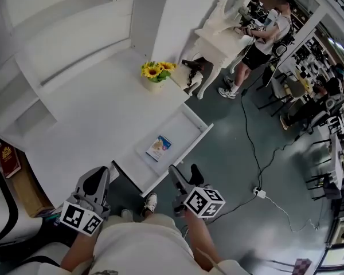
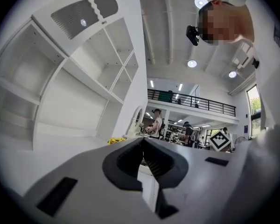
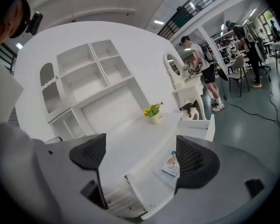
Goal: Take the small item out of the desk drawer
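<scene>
The white desk's drawer [image 1: 180, 132] stands pulled open over the floor. Flat in it lies a small blue and white packet [image 1: 159, 147], which the right gripper view shows too, as the packet [image 3: 171, 165] in the drawer [image 3: 147, 190]. My right gripper [image 1: 184, 172] hovers just short of the drawer's near end, open, with nothing between its pads [image 3: 140, 156]. My left gripper [image 1: 97, 177] is held over the desk's near edge, left of the drawer. Its jaws [image 2: 143, 144] are closed together on nothing and tilt upward.
A pot of sunflowers [image 1: 155, 73] stands at the desk's far right corner. White shelving [image 1: 57, 16] rises behind the desk. A red book [image 1: 7, 160] lies on a brown cabinet to the left. A person [image 1: 265, 32] stands at a white vanity; a cable and power strip [image 1: 260, 193] lie on the floor.
</scene>
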Action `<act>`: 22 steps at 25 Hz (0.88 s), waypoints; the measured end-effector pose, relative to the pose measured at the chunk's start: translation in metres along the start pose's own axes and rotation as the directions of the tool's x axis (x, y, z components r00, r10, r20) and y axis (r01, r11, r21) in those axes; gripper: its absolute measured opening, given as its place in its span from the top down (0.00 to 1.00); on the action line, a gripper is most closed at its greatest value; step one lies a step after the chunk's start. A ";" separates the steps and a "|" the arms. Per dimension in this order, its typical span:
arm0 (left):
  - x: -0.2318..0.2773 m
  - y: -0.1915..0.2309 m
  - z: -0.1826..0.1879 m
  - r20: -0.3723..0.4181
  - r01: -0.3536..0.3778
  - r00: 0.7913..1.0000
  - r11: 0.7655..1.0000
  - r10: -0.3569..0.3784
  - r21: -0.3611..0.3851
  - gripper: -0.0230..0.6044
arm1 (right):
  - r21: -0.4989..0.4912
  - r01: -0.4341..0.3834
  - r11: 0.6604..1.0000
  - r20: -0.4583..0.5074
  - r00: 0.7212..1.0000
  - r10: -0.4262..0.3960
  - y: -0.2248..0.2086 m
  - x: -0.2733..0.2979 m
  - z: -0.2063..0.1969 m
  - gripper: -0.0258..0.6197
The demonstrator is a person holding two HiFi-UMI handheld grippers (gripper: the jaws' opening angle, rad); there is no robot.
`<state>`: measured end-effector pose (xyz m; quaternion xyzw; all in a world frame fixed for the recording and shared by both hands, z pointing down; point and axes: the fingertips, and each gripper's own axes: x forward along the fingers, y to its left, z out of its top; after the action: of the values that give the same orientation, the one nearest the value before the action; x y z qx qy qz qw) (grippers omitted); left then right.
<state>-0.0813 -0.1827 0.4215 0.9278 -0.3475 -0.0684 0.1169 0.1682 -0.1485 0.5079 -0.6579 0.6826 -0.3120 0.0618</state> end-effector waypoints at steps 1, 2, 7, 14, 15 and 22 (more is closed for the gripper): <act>0.008 -0.003 0.003 0.002 0.003 1.000 1.000 -0.003 0.011 0.94 | 0.012 0.004 1.000 -0.014 1.000 -0.004 -0.007 0.013 0.000 0.25; 0.017 -0.005 0.006 0.004 0.005 1.000 1.000 -0.006 0.021 0.94 | 0.030 0.009 1.000 -0.030 1.000 -0.009 -0.014 0.025 -0.001 0.25; 0.045 -0.005 0.009 -0.001 -0.017 1.000 0.999 0.017 0.039 0.94 | 0.187 0.023 0.982 -0.109 0.994 -0.003 -0.046 0.085 -0.016 0.25; 0.046 0.015 -0.007 -0.050 -0.121 0.991 0.992 0.123 0.033 0.94 | 0.301 0.159 0.940 -0.258 0.963 -0.081 -0.090 0.165 -0.062 0.25; 0.045 0.019 -0.007 -0.054 -0.138 0.989 0.990 0.140 0.032 0.94 | 0.295 0.181 0.938 -0.280 0.955 -0.096 -0.095 0.176 -0.069 0.25; 0.032 0.042 -0.011 -0.075 -0.249 0.965 0.968 0.251 0.033 0.94 | 0.225 0.316 0.922 -0.401 0.892 -0.208 -0.128 0.232 -0.112 0.25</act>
<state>-0.0817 -0.2326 0.4414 0.8799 -0.4576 -0.0124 0.1275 0.1937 -0.3191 0.7379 -0.6583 0.5339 -0.5304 -0.0169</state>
